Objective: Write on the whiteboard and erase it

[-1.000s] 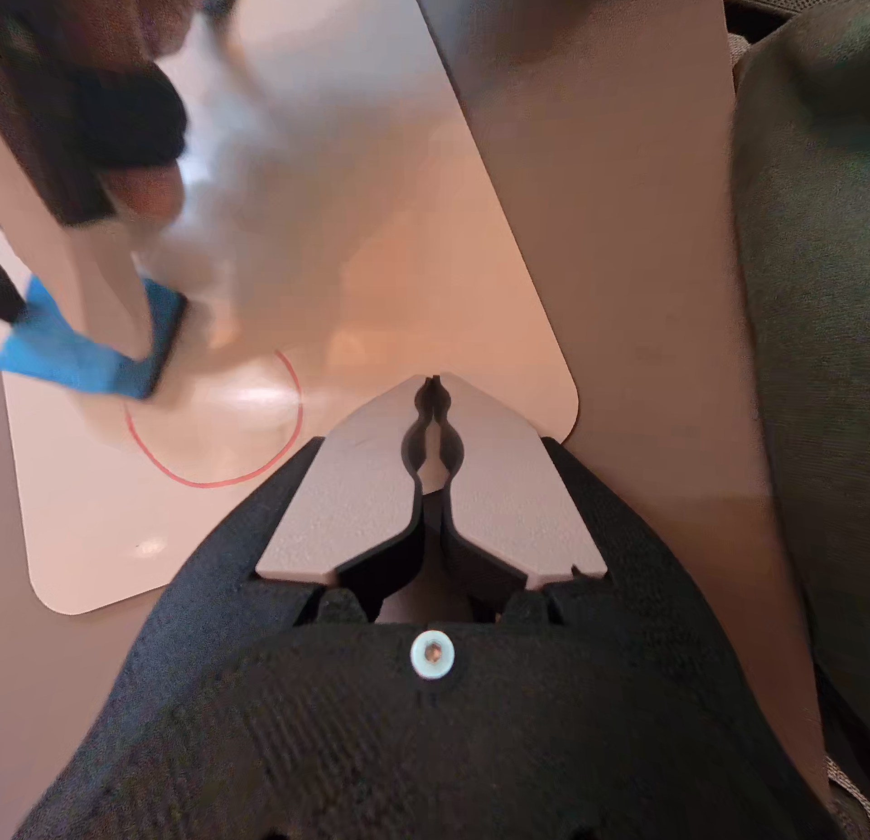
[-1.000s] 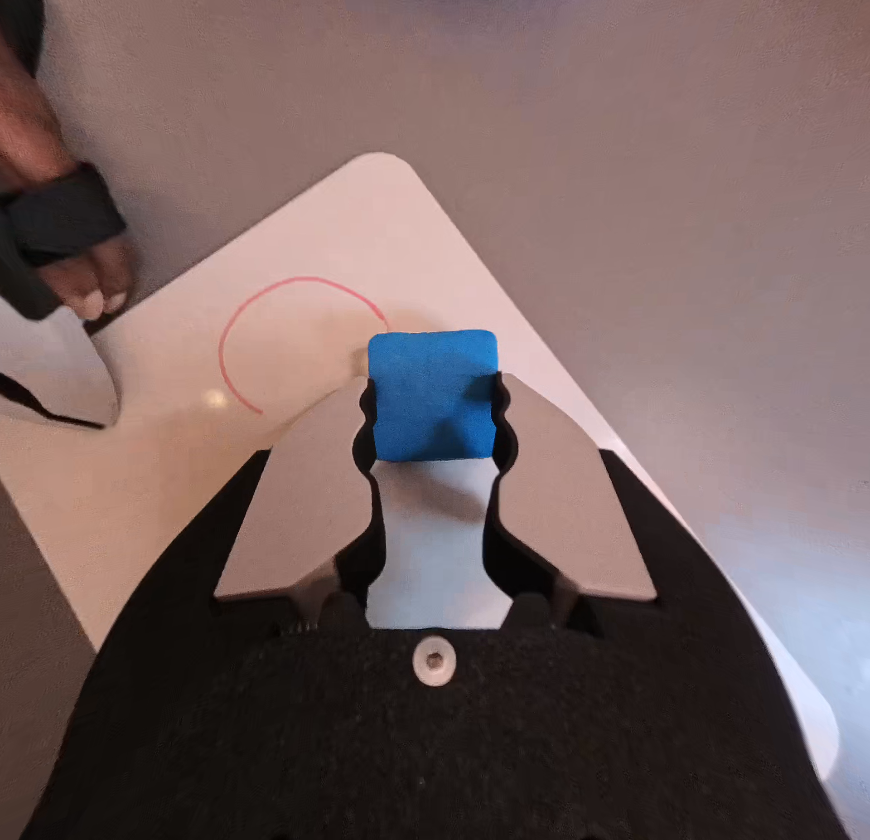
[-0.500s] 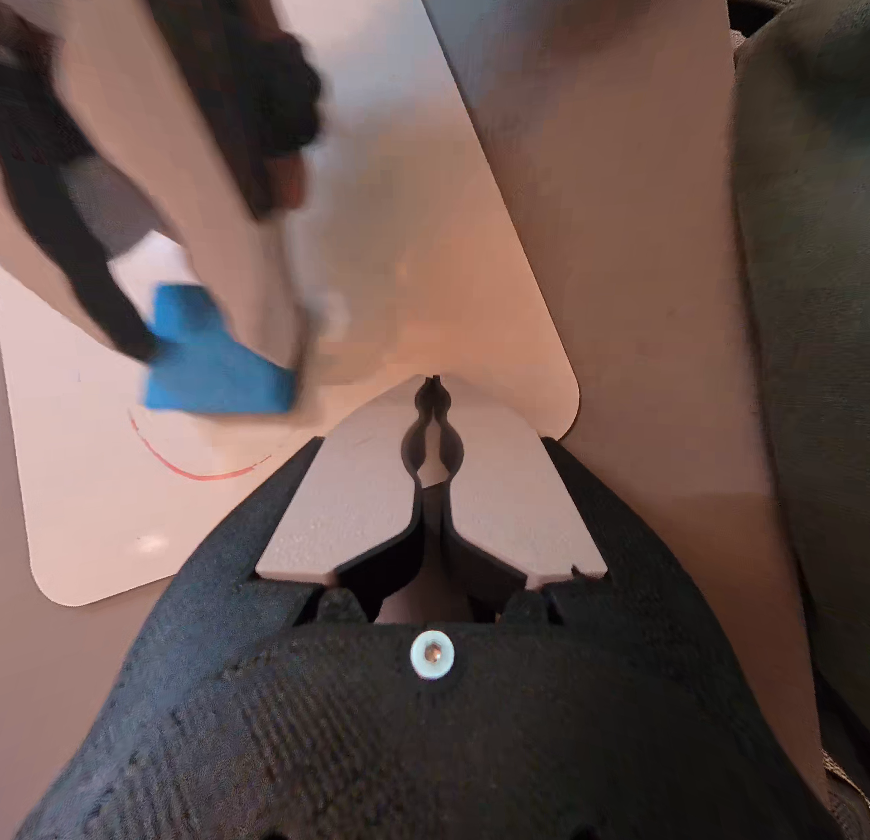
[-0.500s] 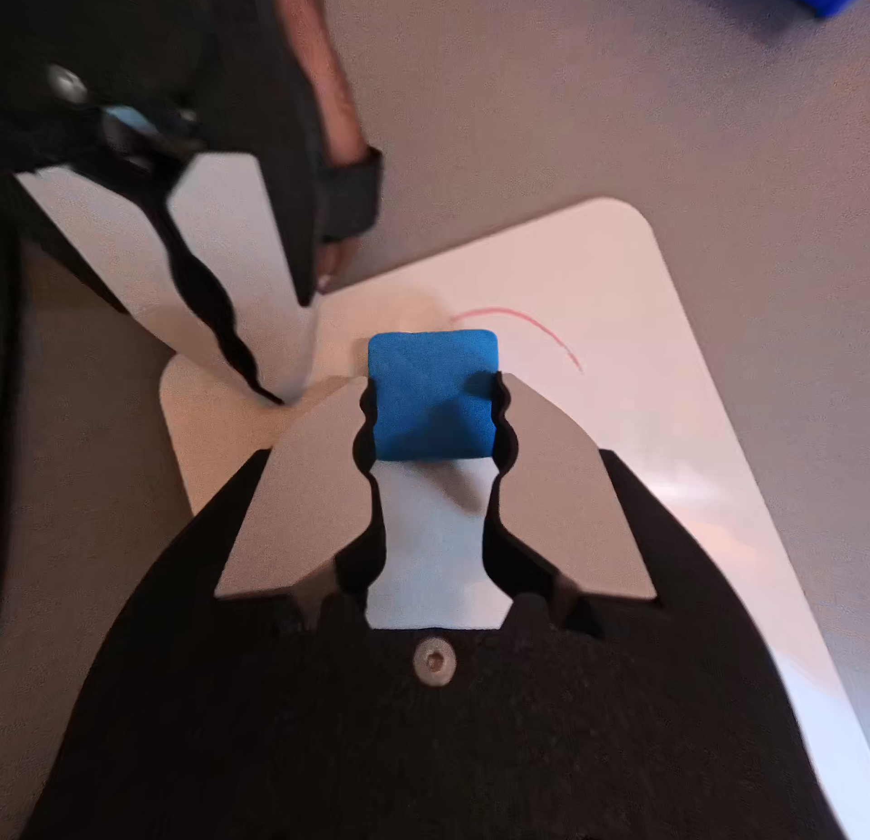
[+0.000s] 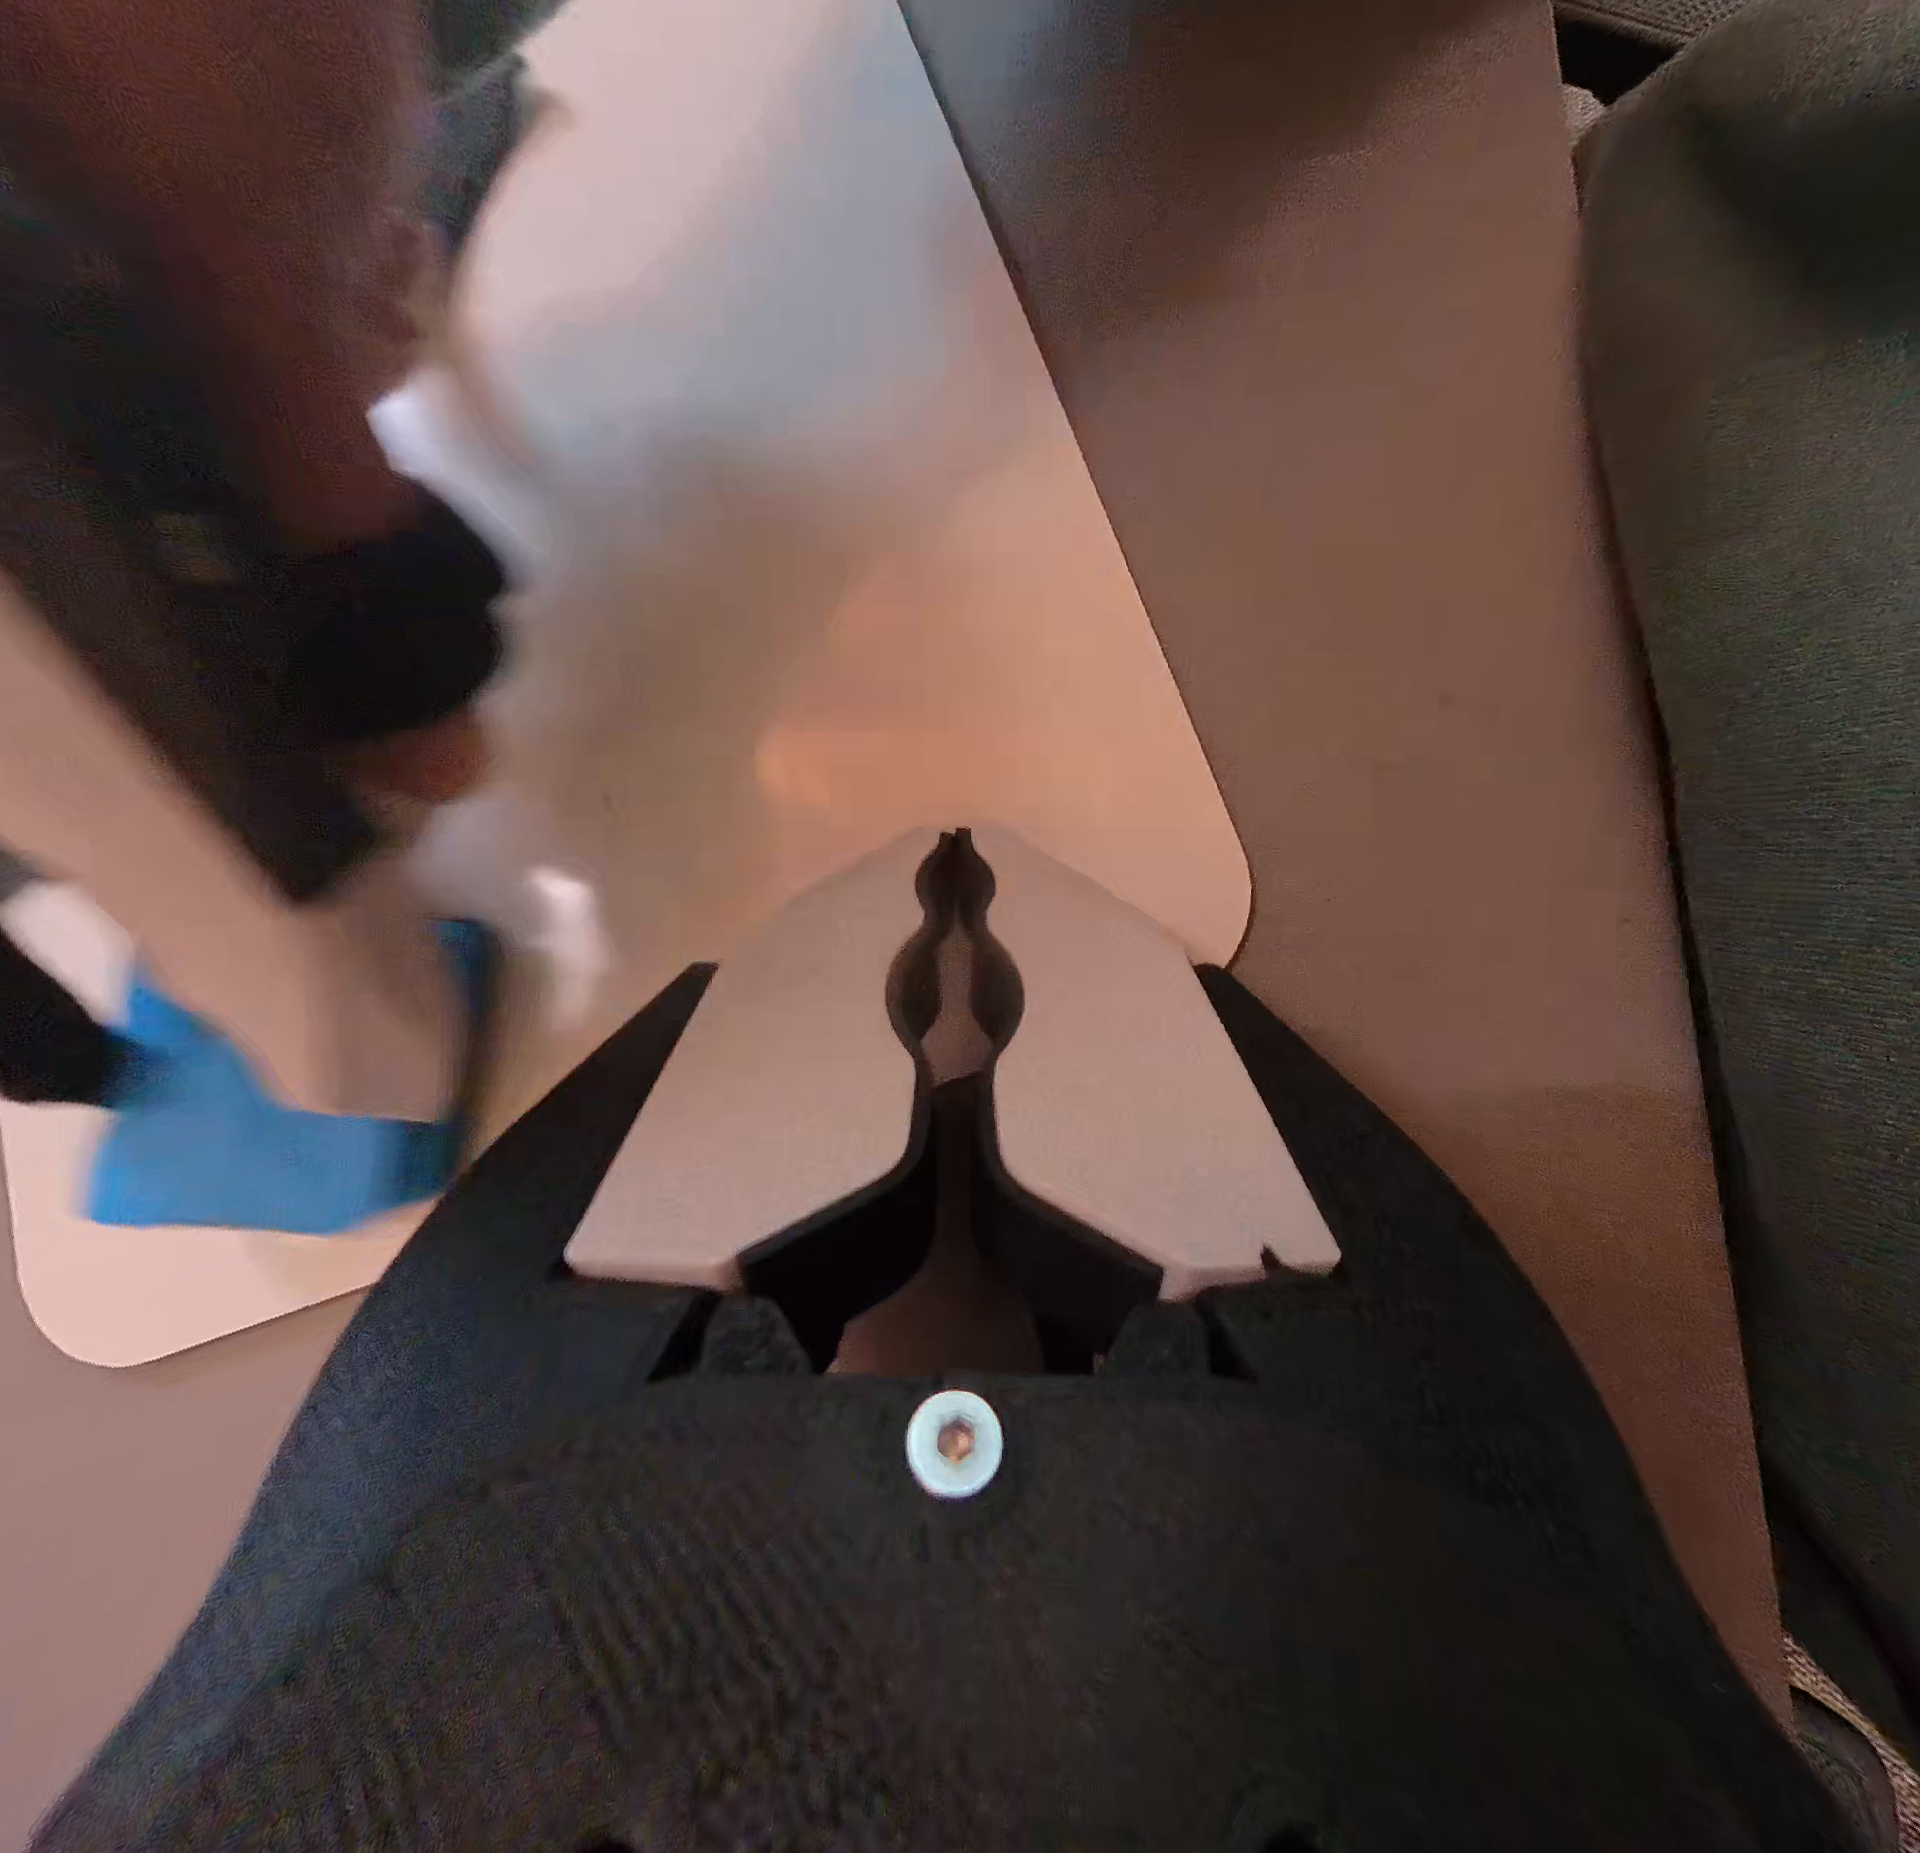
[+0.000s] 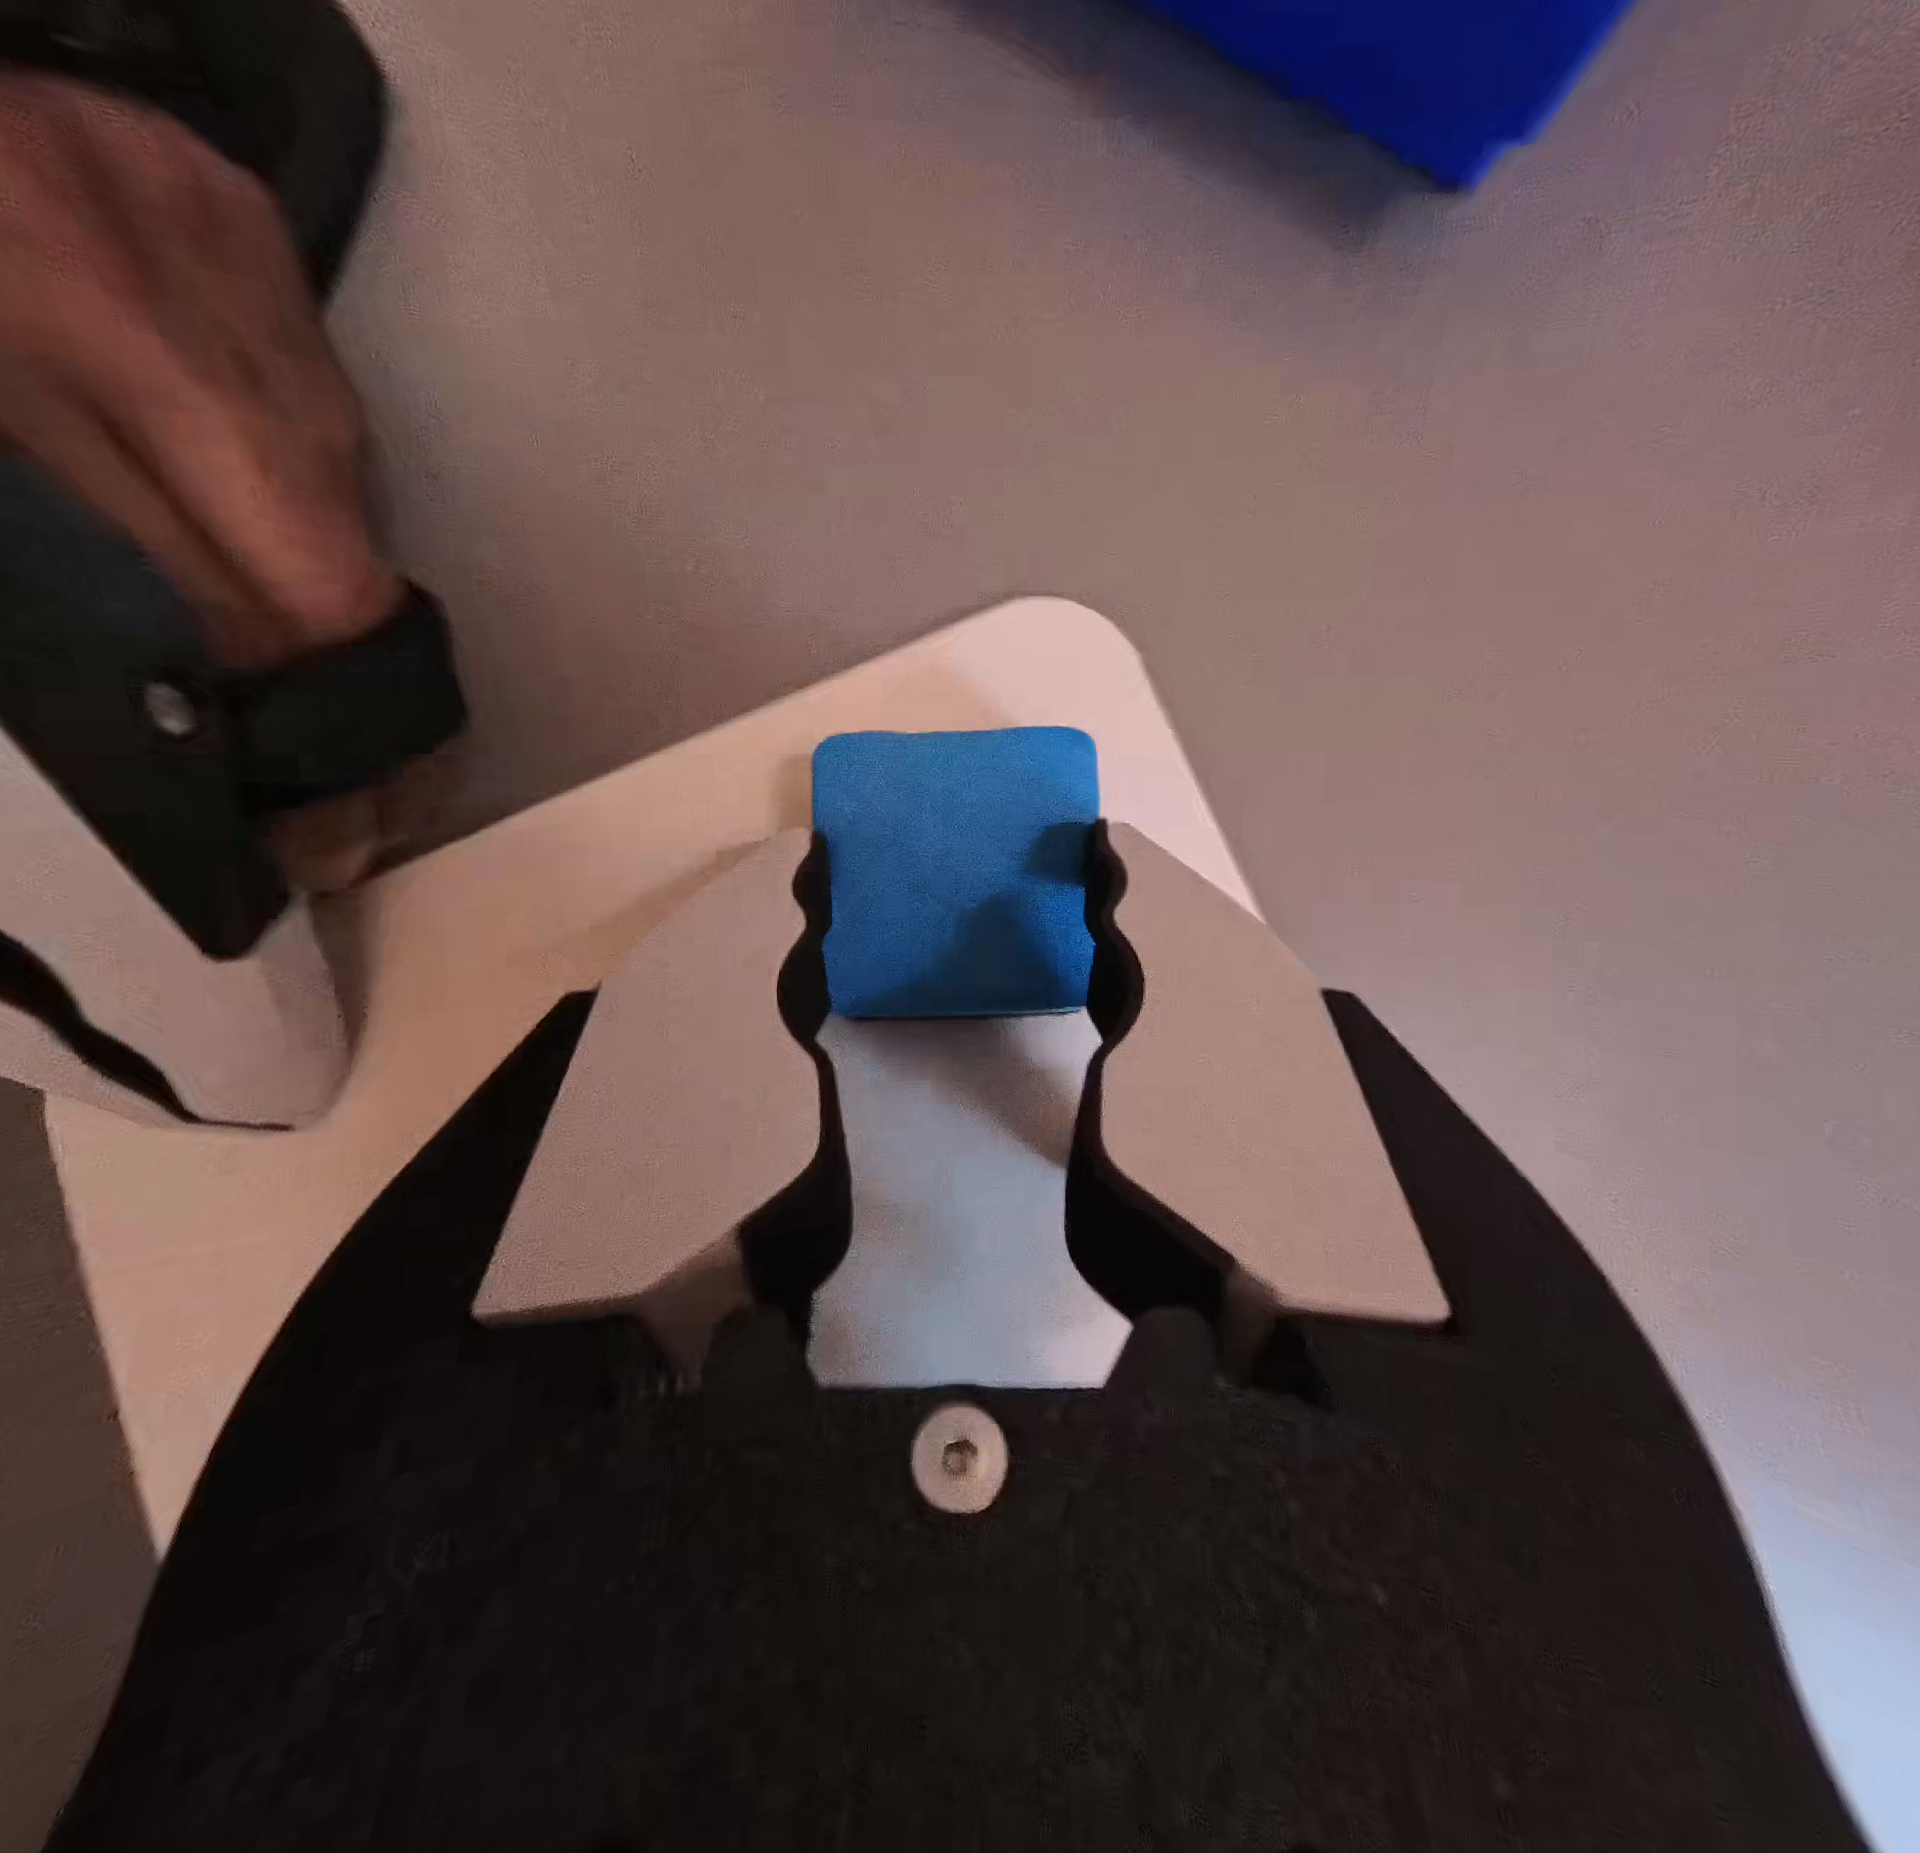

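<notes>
A white whiteboard (image 5: 831, 515) with rounded corners lies flat on a grey-brown table; it also shows in the right wrist view (image 6: 623, 868). My right gripper (image 6: 954, 837) is shut on a blue eraser (image 6: 954, 868) and presses it on the board near a corner. In the left wrist view the eraser (image 5: 260, 1169) and the right gripper (image 5: 312, 1024) are blurred at the left. My left gripper (image 5: 958, 837) is shut and empty, its tips resting on the board near its right edge; it also shows in the right wrist view (image 6: 281, 1117). No red line shows on the board.
A blue bin (image 6: 1403, 27) sits on the table at the far side in the right wrist view. A dark green cushioned seat (image 5: 1787, 764) runs along the table's right edge in the left wrist view. A hand (image 6: 177, 401) holds the left gripper.
The right gripper has swept the eraser across the board toward its near-left corner. The red curve, partly visible earlier, is no longer seen. The left gripper has stayed in place, shut.
</notes>
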Tool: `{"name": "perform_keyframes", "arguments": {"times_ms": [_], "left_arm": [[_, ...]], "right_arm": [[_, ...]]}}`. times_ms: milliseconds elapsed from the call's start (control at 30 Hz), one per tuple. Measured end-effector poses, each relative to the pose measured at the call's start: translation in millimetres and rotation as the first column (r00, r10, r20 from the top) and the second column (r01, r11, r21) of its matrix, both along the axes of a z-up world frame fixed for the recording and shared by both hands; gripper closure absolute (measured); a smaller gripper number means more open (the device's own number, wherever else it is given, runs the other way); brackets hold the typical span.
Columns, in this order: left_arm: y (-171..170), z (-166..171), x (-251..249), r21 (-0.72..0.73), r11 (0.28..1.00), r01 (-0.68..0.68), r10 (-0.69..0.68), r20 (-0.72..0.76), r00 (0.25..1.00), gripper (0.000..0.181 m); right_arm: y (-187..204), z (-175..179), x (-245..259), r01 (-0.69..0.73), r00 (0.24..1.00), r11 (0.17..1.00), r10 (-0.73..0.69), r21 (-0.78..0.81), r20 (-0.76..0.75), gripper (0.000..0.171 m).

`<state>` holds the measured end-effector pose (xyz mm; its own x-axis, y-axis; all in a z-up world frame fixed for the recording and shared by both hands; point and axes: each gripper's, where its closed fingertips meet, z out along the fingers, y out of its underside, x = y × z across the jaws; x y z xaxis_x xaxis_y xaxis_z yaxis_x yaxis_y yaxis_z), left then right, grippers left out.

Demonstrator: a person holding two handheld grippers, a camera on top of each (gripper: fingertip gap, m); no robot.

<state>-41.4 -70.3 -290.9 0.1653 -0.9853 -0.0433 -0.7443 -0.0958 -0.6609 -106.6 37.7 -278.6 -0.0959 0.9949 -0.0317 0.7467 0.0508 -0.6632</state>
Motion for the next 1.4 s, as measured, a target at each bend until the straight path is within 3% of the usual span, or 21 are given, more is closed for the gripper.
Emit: {"name": "perform_keyframes", "arguments": {"times_ms": [67,233,333,400,500,567,700,800,833,933,967,1100,1167,1267,1400], "left_arm": [[0.6,0.0,-0.9,0.000,1.000,-0.008,0.008,0.001,1.000,0.181],[0.0,0.0,-2.6,-0.018,1.000,0.000,0.000,0.000,1.000,0.181],[-0.2,0.1,-2.5,-0.019,1.000,-0.004,0.004,-0.004,1.000,0.181],[-0.2,0.1,-3.0,-0.016,1.000,-0.012,0.011,-0.005,1.000,0.181],[-0.8,0.2,-4.4,-0.026,1.000,-0.009,0.009,-0.002,1.000,0.181],[-1.0,0.3,-3.0,-0.038,0.999,-0.001,0.001,0.003,1.000,0.181],[-3.9,0.3,0.4,-0.030,0.999,0.011,-0.011,-0.003,1.000,0.181],[-4.2,0.5,-1.4,-0.046,0.999,0.009,-0.009,0.002,1.000,0.181],[-4.2,0.5,-1.4,-0.050,0.999,0.010,-0.010,0.004,1.000,0.181],[-4.1,0.6,-1.1,-0.047,0.999,0.015,-0.015,0.004,1.000,0.181],[-4.2,0.6,-1.3,-0.044,0.999,0.015,-0.015,0.006,1.000,0.181],[-4.2,0.8,-1.5,-0.055,0.998,0.021,-0.020,0.017,1.000,0.181],[-4.2,0.8,-1.0,-0.060,0.998,0.024,-0.023,0.018,1.000,0.181],[-5.1,0.9,-1.2,-0.040,0.999,0.024,-0.024,0.011,1.000,0.181],[-5.5,1.0,-1.5,-0.047,0.999,0.025,-0.024,0.018,1.000,0.181]], "right_arm": [[18.1,0.0,17.1,0.035,0.999,0.999,-0.035,0.008,0.027,0.123],[-57.1,-0.2,42.7,-0.183,0.978,0.983,0.180,0.021,0.105,0.123],[-21.5,-0.3,29.1,-0.100,0.993,0.995,0.099,0.007,0.066,0.123],[2.6,-0.1,50.6,-0.053,0.995,0.998,0.051,0.020,0.089,0.124],[-42.2,-0.2,73.3,-0.181,0.978,0.984,0.179,0.007,0.105,0.123],[-57.2,-0.3,60.9,-0.233,0.967,0.972,0.229,0.029,0.109,0.123],[5.8,0.0,5.3,-0.075,0.996,0.997,0.075,0.023,0.038,0.123],[-20.2,-0.3,-23.3,-0.225,0.973,0.972,0.221,0.060,0.071,0.123],[-16.9,-0.3,-27.9,-0.213,0.975,0.976,0.210,0.048,0.067,0.123],[49.6,-0.2,-15.5,0.050,0.998,0.999,-0.050,0.017,0.047,0.123],[54.3,0.0,-6.8,0.081,0.995,0.997,-0.082,0.013,0.050,0.123],[-13.2,0.4,1.3,-0.075,0.996,0.994,0.071,0.078,0.056,0.123],[14.0,0.0,15.1,0.061,0.998,0.998,-0.061,0.015,0.015,0.123],[101.5,0.1,93.3,0.386,0.921,0.922,-0.388,0.037,0.044,0.123],[148.0,0.8,201.1,0.649,0.752,0.757,-0.654,0.082,0.086,0.123]]}}
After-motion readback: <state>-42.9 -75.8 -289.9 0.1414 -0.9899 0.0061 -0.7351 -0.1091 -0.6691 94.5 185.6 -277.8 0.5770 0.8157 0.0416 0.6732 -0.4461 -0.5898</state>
